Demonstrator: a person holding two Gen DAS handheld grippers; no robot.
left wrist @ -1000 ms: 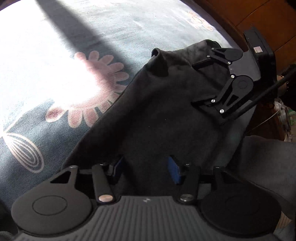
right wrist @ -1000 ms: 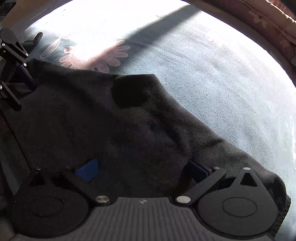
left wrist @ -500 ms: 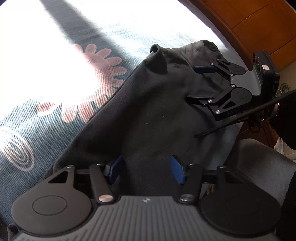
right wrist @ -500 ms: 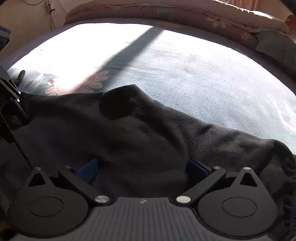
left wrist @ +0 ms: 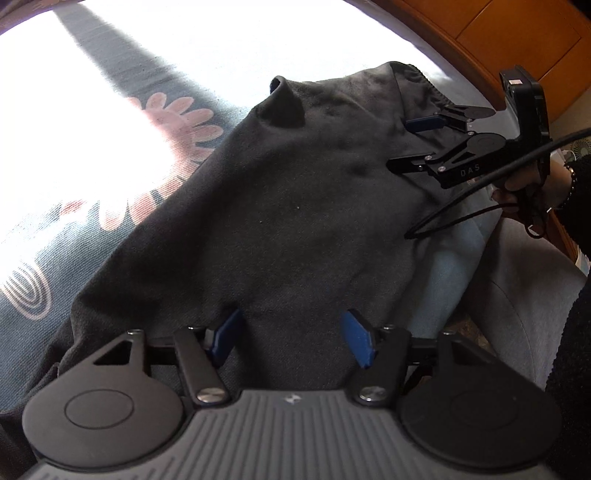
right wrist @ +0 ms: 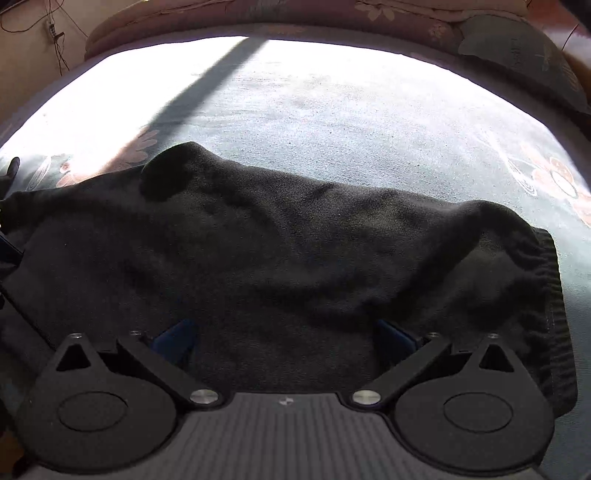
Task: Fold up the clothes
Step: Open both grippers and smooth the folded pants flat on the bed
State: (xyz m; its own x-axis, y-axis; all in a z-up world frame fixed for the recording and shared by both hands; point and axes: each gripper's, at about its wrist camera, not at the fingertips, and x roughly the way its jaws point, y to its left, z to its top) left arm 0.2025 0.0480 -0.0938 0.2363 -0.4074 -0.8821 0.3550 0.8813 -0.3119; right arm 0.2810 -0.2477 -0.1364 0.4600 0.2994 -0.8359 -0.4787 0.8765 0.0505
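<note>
Item: dark garment [left wrist: 295,206], black fleece-like cloth with a ribbed elastic band [right wrist: 554,295] at one end. It lies spread and rumpled across the bedspread [left wrist: 74,258], a grey-blue cover printed with pink flowers, partly in hard sunlight. One small peak of cloth stands up near the far edge. No box, basket or other container shows in either view.

Left gripper [left wrist: 291,338]: blue-padded fingers [left wrist: 225,336] spread apart, the garment's near edge lying between them; neither pad presses the cloth together. Whether the pads touch the fabric cannot be told.

Right gripper [right wrist: 286,341]: fingers spread wide, blue pads at either side of a broad stretch of cloth, nothing pinched. In the left wrist view the same tool sits at the garment's far end, just beside the elastic band, jaws parted, held by a hand [left wrist: 524,184] in a dark sleeve, a black cable [left wrist: 461,210] looping below it.

Surroundings: wooden panel [left wrist: 517,33] beyond the bed; folded quilt [right wrist: 295,11] along the far edge.
</note>
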